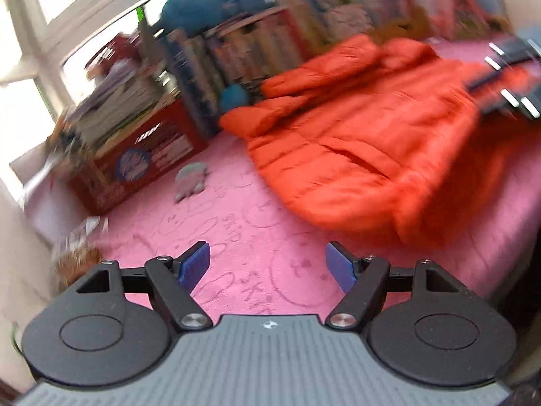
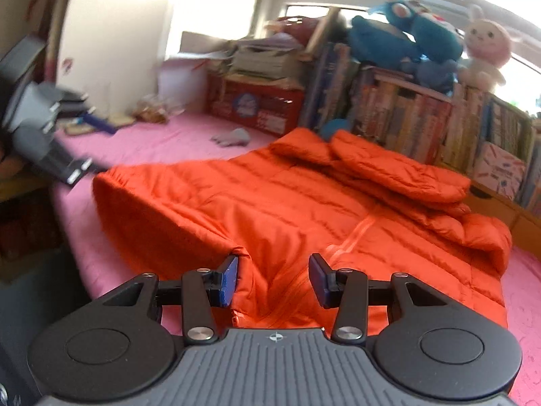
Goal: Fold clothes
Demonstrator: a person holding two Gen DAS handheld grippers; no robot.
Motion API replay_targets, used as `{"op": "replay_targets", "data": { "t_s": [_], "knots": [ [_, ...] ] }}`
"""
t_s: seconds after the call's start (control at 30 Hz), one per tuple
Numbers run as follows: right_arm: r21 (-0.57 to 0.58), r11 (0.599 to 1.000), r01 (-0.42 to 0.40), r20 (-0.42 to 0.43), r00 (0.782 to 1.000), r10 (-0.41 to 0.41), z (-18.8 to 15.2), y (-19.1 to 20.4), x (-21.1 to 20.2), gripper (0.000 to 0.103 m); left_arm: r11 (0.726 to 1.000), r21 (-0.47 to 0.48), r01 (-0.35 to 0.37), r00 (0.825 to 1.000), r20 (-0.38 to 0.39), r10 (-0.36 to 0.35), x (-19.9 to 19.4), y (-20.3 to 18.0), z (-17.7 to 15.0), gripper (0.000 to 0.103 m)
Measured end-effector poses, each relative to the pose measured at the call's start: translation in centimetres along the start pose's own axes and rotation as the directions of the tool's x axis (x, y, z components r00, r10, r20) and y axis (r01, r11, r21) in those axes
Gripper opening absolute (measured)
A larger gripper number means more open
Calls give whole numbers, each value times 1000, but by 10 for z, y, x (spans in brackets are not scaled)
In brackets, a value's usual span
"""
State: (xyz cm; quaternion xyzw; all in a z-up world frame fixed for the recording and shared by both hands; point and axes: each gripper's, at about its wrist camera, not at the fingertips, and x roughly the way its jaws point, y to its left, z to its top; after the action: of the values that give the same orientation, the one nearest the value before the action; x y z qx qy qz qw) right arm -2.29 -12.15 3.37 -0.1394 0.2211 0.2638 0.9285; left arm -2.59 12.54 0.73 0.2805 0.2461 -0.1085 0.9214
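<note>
Spread right fingers (image 2: 272, 279) straddling orange jacket (image 2: 270, 203)

**Orange puffer jacket spread on pink bed**

A quilted orange puffer jacket (image 2: 287, 203) lies flat across a pink bedspread (image 2: 152, 142), both sleeves (image 2: 399, 169) folded over its upper body, its zipped hem raised and bunched at the near edge.

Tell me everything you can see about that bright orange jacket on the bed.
The orange jacket is a puffy, quilted garment, apparently down-filled, spread flat on the pink bedspread. Both sleeves are folded across its far end, near the bookshelf. A zipper line runs along its near part. Its near hem is bunched up between the open fingers of the right hand-held gripper.
</note>
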Motion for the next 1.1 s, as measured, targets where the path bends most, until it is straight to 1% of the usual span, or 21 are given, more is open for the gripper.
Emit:
{"op": "replay_targets", "data": {
  "t_s": [0.1,0.2,0.23,0.3,0.33,0.4,0.43,0.47,0.5,0.53,0.57,0.6,0.63,0.7,0.77,0.8,0.9,0.97,1.0,1.03,1.1],
  "knots": [
    [54,998,7,10,1000,-8,7,-10,6,45,993,117,2,997,71,-10,-4,-21,0,75],
    [118,993,-13,14,1000,11,8,-21,11,45,981,191,17,990,136,-44,4,-42,3,76],
    [139,990,-22,14,1000,20,7,-24,12,45,976,215,21,986,158,-56,7,-49,4,79],
    [181,982,-58,25,998,54,6,-30,10,45,964,264,27,977,199,-82,13,-63,7,79],
    [196,977,-81,34,997,76,4,-32,9,46,965,260,30,972,217,-89,16,-65,10,79],
    [212,970,-116,48,993,108,-1,-36,0,48,979,199,39,964,250,-89,23,-63,21,79],
    [214,968,-129,57,991,119,-3,-38,-6,54,985,169,44,960,267,-88,27,-62,26,79],
    [206,970,-129,76,990,115,-6,-42,-16,61,990,128,52,955,282,-87,30,-58,31,78],
    [199,972,-127,96,989,110,-9,-46,-25,66,994,81,70,952,292,-90,31,-50,34,78],
    [197,973,-118,118,988,96,-12,-50,-35,73,995,36,91,950,298,-98,33,-43,38,78],
    [199,975,-101,132,988,76,-15,-58,-46,77,994,-10,113,947,304,-105,35,-35,41,78],
    [202,976,-85,143,988,57,-18,-66,-57,78,990,-45,133,945,307,-113,37,-28,44,78],
    [206,976,-71,132,990,44,-20,-75,-65,81,987,-65,144,945,306,-117,39,-23,45,78],
    [201,979,-37,82,996,20,-28,-89,-81,82,984,-91,154,946,303,-120,43,-15,48,78],
    [157,988,3,16,1000,-6,-37,-93,-92,85,981,-110,160,945,304,-120,47,-11,51,78],
    [131,991,19,-13,1000,-18,-41,-92,-96,85,978,-127,168,945,305,-123,49,-9,54,78],
    [69,997,24,-77,997,-19,-56,-76,-96,87,958,-201,206,942,305,-139,54,-1,61,78],
    [50,999,-9,-65,998,12,-64,-61,-88,88,938,-258,231,940,307,-147,58,5,67,78],
    [55,998,-18,-46,999,21,-66,-55,-82,89,928,-286,241,939,310,-148,60,9,71,78],
    [59,998,-25,-28,999,26,-68,-49,-75,91,916,-314,250,938,314,-149,62,12,74,78],
    [32,999,5,-12,1000,-4,-68,-37,-57,92,889,-370,270,934,324,-149,65,21,81,78]
  ]
}}
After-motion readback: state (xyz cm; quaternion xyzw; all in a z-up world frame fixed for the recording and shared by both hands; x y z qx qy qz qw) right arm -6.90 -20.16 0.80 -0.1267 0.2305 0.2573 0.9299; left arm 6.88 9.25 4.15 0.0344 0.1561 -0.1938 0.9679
